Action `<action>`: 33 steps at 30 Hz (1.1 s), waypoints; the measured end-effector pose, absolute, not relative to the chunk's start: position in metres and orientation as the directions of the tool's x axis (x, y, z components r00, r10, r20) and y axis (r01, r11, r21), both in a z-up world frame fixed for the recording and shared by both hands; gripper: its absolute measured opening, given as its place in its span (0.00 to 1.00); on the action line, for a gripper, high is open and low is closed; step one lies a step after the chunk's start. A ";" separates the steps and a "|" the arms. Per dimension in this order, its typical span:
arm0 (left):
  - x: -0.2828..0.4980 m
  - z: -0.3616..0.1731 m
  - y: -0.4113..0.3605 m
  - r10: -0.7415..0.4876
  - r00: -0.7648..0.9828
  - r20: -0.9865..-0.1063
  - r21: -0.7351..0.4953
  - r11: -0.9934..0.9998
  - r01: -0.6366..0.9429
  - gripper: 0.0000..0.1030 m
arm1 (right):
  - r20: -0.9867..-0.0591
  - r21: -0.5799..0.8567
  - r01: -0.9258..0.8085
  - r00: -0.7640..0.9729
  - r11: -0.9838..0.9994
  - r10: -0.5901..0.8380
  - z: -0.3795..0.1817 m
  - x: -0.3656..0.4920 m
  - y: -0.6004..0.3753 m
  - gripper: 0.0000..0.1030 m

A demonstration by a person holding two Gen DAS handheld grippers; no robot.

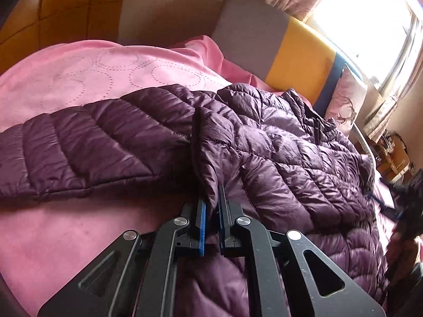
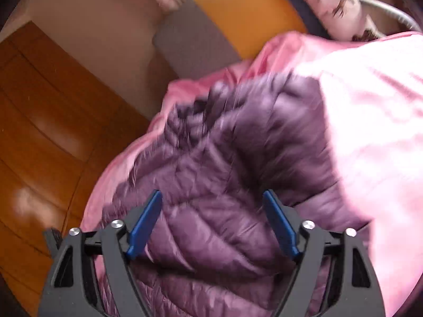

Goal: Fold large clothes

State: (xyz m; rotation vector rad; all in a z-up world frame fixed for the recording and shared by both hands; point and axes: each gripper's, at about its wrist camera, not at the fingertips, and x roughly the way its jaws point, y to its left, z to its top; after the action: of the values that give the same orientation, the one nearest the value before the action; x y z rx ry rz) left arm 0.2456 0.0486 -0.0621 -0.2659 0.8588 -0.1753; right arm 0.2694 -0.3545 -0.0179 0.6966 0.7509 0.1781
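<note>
Pinching a raised flap of the jacket [image 1: 264, 142], the left tool [image 1: 211, 211] has its blue pads nearly closed on a fold of quilted purple fabric, at what looks like a side edge near where the sleeve [image 1: 79, 148] joins the body. The right tool [image 2: 212, 224] is spread wide and holds nothing; it hangs over another part of the jacket [image 2: 211, 185], with padded cloth showing between its two fingers. That view is blurred, so whether it touches the fabric cannot be told.

The jacket lies spread on a bed covered by a pink blanket [image 1: 79, 79], one sleeve stretched out sideways, the body running toward the headboard [image 1: 298, 58] and window.

It looks light, puffy and soft, with a shiny shell that is likely slippery. A thin pinch may slide out, and trapped air will probably make folds spring back. Seams, the hem or the cuff should give the firmest hold, since the stitching adds thickness there. A single layer of shell is the weaker choice.

No brand, label or readable writing shows anywhere.
</note>
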 end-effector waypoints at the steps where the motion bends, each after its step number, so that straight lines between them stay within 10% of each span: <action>1: 0.243 -0.063 0.048 -0.261 0.641 -0.722 -0.297 0.953 0.054 0.06 | -0.563 0.625 0.118 0.753 0.772 0.340 -0.007 0.267 -0.367 0.64; 11: 0.243 -0.055 0.033 -0.243 0.658 -0.713 -0.243 0.966 0.094 0.06 | -0.812 0.243 0.360 0.583 0.901 -0.014 -0.024 0.349 -0.392 0.40; 13: 0.239 -0.055 0.030 -0.235 0.661 -0.713 -0.217 0.970 0.110 0.06 | -0.831 0.201 0.340 0.555 0.919 -0.023 -0.036 0.354 -0.393 0.12; 16: 0.236 -0.055 0.025 -0.241 0.659 -0.712 -0.200 0.970 0.139 0.06 | -0.814 0.148 0.336 0.575 0.930 -0.078 -0.045 0.347 -0.396 0.04; 27: 0.314 -0.060 -0.060 -0.246 0.633 -0.734 -0.108 0.962 0.249 0.06 | -0.800 0.316 0.609 0.583 0.727 -0.141 -0.055 0.277 -0.503 0.00; 32: 0.316 -0.065 -0.052 -0.245 0.639 -0.729 -0.130 0.966 0.223 0.06 | -0.694 0.407 0.439 0.719 0.801 -0.041 -0.003 0.252 -0.470 0.11; 33: 0.312 -0.064 -0.051 -0.244 0.644 -0.725 -0.132 0.967 0.218 0.06 | -0.683 0.415 0.393 0.731 0.821 -0.005 0.004 0.257 -0.449 0.25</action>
State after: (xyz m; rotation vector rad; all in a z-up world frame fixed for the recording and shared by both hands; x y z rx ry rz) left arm 0.3124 -0.0508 -0.0643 -0.0331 0.8302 -0.2634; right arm 0.2569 -0.4490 0.0036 0.5772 0.7261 -0.2330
